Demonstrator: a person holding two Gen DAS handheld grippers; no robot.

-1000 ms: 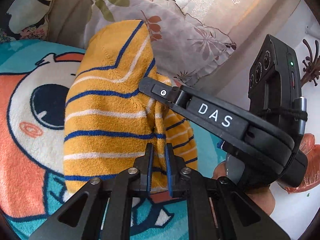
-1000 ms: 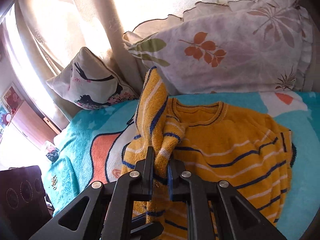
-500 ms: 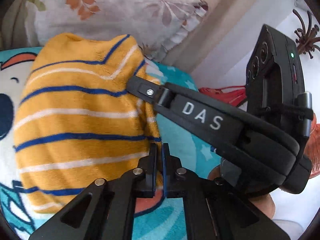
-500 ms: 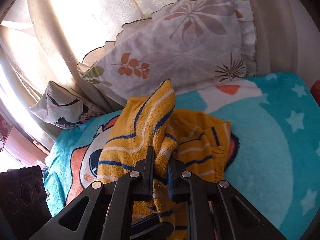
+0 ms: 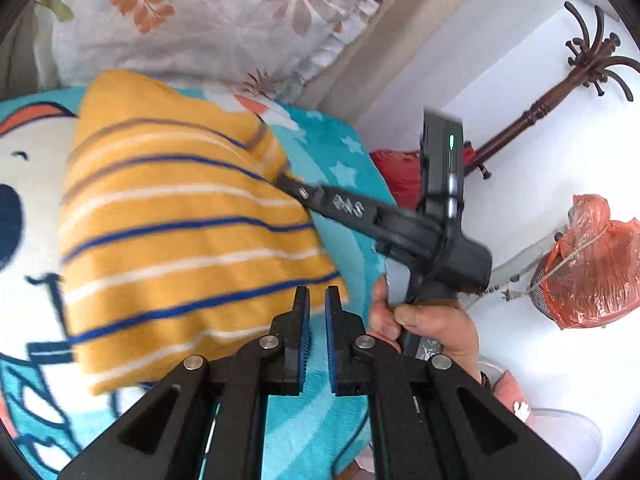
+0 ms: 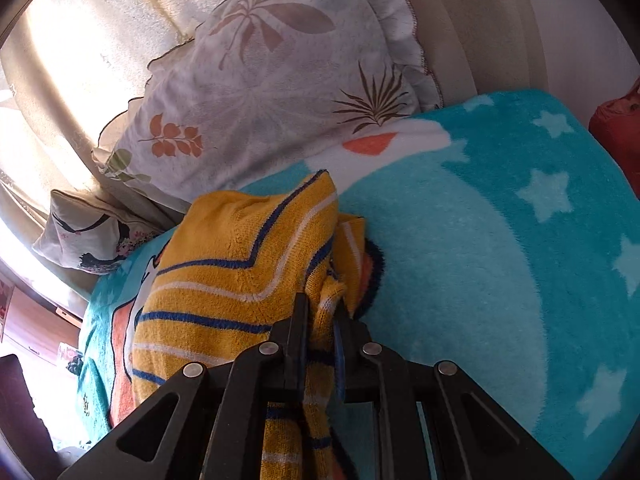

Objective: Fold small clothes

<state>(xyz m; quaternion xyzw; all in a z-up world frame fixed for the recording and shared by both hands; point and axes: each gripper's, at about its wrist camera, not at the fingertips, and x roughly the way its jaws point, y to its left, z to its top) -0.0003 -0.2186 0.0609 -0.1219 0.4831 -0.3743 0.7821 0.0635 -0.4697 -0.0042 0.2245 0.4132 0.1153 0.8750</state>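
1. The mustard-yellow knitted sweater with blue and white stripes (image 5: 180, 236) is seen folded on the teal fleece cartoon blanket (image 6: 500, 240), just before a leaf-print pillow (image 6: 272, 92).
2. The right gripper (image 6: 320, 320) is clamped on a bunch of sweater fabric.
3. The left gripper (image 5: 316, 304) is seen narrowly parted, holding nothing, at the sweater's near corner.

Two close wrist views, shared yellow sweater (image 5: 180, 232) (image 6: 240, 280).
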